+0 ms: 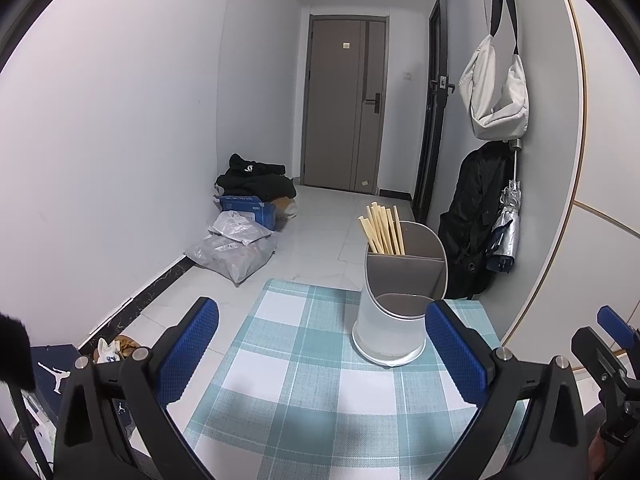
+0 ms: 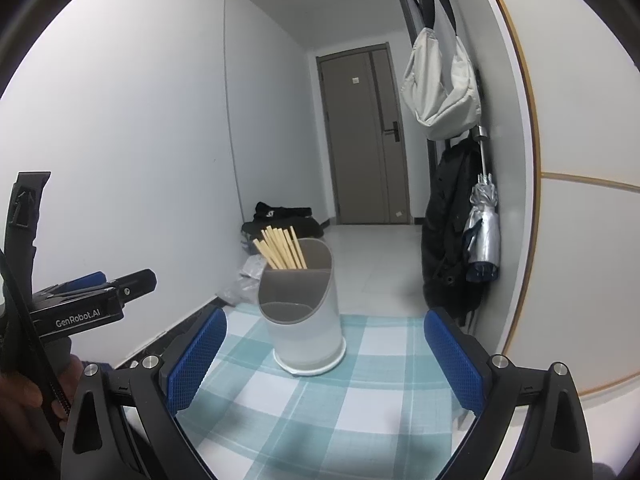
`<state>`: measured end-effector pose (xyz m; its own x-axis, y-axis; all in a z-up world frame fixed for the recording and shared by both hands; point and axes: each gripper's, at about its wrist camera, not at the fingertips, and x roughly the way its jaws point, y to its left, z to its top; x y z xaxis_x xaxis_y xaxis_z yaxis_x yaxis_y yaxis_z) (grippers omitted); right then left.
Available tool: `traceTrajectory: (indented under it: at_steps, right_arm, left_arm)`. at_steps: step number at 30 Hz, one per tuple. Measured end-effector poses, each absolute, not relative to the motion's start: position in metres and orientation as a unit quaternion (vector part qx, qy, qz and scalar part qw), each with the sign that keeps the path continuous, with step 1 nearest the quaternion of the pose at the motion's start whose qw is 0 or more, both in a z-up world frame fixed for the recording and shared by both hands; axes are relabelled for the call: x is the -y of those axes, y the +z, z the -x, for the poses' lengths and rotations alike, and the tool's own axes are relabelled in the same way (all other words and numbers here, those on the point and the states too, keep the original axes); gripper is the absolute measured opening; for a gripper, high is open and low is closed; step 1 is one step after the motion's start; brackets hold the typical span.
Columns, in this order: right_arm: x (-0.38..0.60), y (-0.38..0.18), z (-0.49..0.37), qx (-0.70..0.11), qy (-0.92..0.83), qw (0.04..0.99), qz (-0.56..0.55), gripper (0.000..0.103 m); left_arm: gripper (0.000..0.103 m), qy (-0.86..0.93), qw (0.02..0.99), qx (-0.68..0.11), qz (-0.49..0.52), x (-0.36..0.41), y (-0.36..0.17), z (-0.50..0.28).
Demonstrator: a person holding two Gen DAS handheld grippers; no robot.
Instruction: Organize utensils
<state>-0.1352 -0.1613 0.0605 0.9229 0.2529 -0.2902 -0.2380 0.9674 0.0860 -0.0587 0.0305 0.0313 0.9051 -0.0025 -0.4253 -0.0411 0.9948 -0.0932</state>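
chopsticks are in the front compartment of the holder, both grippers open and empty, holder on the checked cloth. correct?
Not quite. The chopsticks stand in the back compartment of the holder; the front compartment is empty, as the left wrist view shows. The rest holds: the left gripper and the right gripper are open and empty, and the holder stands on the checked cloth.

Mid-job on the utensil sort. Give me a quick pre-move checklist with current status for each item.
1. Left gripper open and empty: ok.
2. Right gripper open and empty: ok.
3. Utensil holder upright on the checked tablecloth: ok.
4. Chopsticks standing in the holder's rear compartment: ok.
5. Front compartment free: ok, nothing visible in it.
6. Any loose utensils left to pick: cannot tell, none in either view.
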Motion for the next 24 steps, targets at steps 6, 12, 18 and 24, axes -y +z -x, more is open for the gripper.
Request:
traceTrajectory:
  at_steps: [6,12,18,24]
  right_arm:
    - [0.1611,0.0597,0.1349,-0.153,0.124,0.980,-0.024,0.100]
    - [0.1610,0.0582,0.1345,-0.155,0.124,0.980,-0.024,0.100]
    - [0.1594,0.0567,0.1336,-0.156,0.124,0.980,-0.021,0.100]
    - [0.1586,0.0541,0.1326,-0.161,0.122,0.979,-0.021,0.100]
  left_arm:
    - [0.102,0.016,0.975,-0.215,0.061,-0.0352,0.0319,0.0590]
    - [0.102,0.014,0.974,-0.218,0.061,-0.0358,0.0300,0.0582]
    - [0.102,0.012,0.974,-0.219,0.057,-0.0350,0.0293,0.0586]
    - [0.102,0.006,0.974,-0.220,0.057,-0.0335,0.0288,0.0581]
